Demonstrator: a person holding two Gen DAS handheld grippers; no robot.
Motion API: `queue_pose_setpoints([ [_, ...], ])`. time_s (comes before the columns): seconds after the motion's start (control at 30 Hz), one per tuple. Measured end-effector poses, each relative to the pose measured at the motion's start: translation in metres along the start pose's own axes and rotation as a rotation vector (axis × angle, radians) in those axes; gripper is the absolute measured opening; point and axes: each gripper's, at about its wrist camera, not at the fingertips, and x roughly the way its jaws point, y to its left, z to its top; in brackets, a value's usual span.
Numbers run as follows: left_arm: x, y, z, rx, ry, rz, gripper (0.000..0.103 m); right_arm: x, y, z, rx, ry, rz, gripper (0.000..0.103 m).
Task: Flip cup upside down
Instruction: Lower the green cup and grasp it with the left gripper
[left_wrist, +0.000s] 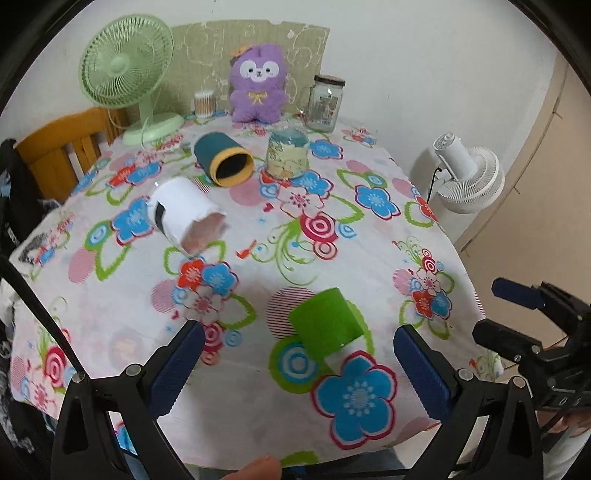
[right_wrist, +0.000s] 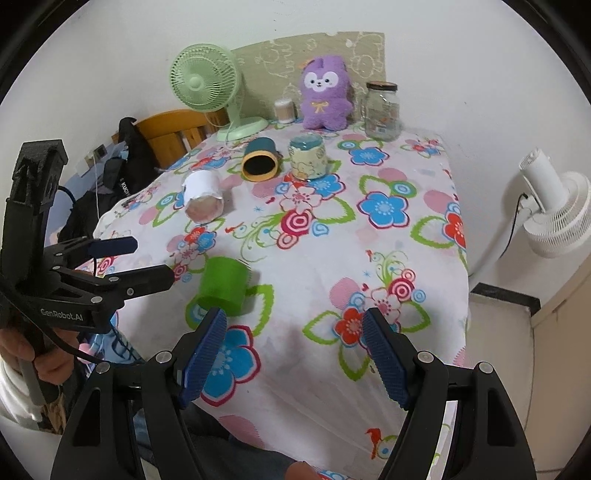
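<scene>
The green cup (left_wrist: 325, 322) sits near the front edge of the table (left_wrist: 369, 236), closed end up and mouth down on the flowered cloth (right_wrist: 332, 229). The left tongs (left_wrist: 297, 360) hang just above the near edge with the cup between and slightly beyond their blue pads (left_wrist: 177, 365) — spread wide, touching nothing. The right tongs (right_wrist: 295, 354) are likewise parted and empty; in the right wrist view their left pad (right_wrist: 205, 354) overlaps the cup's base, though whether it touches, I cannot tell.

Farther back and left, a white paper-wrapped cup (left_wrist: 186, 216) lies on its side, open mouth toward the near edge. Beyond it a teal cup with a yellow rim (left_wrist: 223, 159) also lies on its side, and just to its right a patterned cup (left_wrist: 287, 155) stands mouth down. Along the far edge — a green desk fan (left_wrist: 127, 74), a tub of cotton swabs (left_wrist: 204, 103), a purple plush toy (left_wrist: 258, 83) and a glass jar (left_wrist: 327, 101). A white fan (left_wrist: 467, 173) stands off the table's right side.
</scene>
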Motion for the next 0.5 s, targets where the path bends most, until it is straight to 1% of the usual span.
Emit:
queue_pose_setpoints([
  [0.13,0.016,-0.002,0.002,-0.055,0.039,-0.018,0.103,0.004,-0.012,-0.006,0.029,0.008,0.002,0.078],
  [0.33,0.041,-0.001,0.0,-0.1,0.085,0.001,0.103,0.009,-0.028,-0.012,0.063,0.021,0.0,0.078],
  [0.43,0.057,0.0,-0.003,-0.108,0.132,-0.005,0.103,0.011,-0.035,-0.015,0.078,0.025,0.003,0.078],
  [0.5,0.065,-0.003,-0.004,-0.107,0.148,0.002,0.103,0.014,-0.039,-0.017,0.086,0.027,0.006,0.078],
])
